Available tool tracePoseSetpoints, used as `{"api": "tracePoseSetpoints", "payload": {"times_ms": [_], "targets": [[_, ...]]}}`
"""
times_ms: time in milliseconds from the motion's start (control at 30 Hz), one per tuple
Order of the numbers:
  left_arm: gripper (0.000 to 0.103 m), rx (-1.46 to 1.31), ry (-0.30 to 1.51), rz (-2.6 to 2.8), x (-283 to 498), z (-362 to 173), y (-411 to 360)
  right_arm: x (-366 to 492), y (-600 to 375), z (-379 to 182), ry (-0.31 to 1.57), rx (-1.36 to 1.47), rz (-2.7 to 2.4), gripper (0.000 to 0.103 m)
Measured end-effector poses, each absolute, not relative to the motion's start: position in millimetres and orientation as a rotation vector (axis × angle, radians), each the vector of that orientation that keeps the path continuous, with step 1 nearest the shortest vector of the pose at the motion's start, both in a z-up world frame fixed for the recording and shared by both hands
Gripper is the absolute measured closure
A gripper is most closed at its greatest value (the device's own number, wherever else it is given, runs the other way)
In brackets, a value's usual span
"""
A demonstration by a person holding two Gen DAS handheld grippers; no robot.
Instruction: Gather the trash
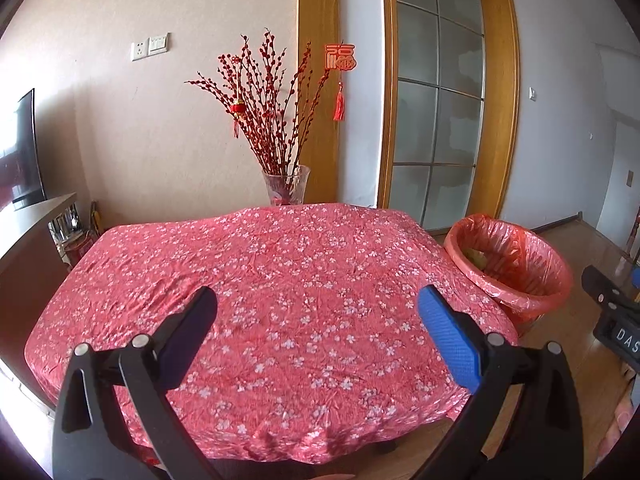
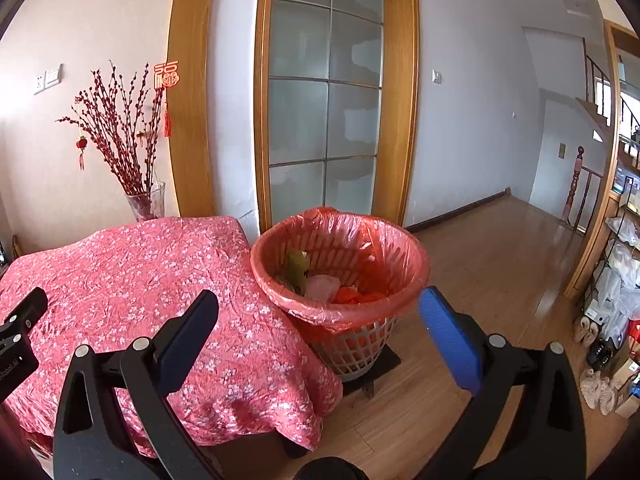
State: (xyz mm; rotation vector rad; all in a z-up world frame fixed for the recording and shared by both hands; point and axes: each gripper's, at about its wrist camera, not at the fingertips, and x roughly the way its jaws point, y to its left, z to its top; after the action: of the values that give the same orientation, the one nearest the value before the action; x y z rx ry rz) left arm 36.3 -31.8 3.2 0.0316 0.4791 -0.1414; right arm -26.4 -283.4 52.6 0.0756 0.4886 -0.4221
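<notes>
Both jaws spread wide and empty, the left hand-held gripper [image 1: 318, 306] over the floral-clothed counter [image 1: 280, 280] and the right hand-held gripper [image 2: 320, 308] facing the red-lined trash basket [image 2: 340, 280] beside the counter's edge, trash [image 2: 320, 284] already inside, vase of red branches [image 1: 286, 184] behind.

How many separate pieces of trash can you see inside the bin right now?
3 visible in the trash bin: a green wrapper at the left, a pale crumpled piece in the middle, and an orange piece to its right. More may be hidden underneath.
</notes>
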Motion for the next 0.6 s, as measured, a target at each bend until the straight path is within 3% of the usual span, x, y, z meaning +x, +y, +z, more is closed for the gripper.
{"api": "tracePoseSetpoints", "payload": {"times_ms": [600], "targets": [[0.005,0.028,0.478,-0.131,20.2,3.8,-37.1,-39.7,-287.0,47.6,0.508,0.088,-0.411,0.003]]}}
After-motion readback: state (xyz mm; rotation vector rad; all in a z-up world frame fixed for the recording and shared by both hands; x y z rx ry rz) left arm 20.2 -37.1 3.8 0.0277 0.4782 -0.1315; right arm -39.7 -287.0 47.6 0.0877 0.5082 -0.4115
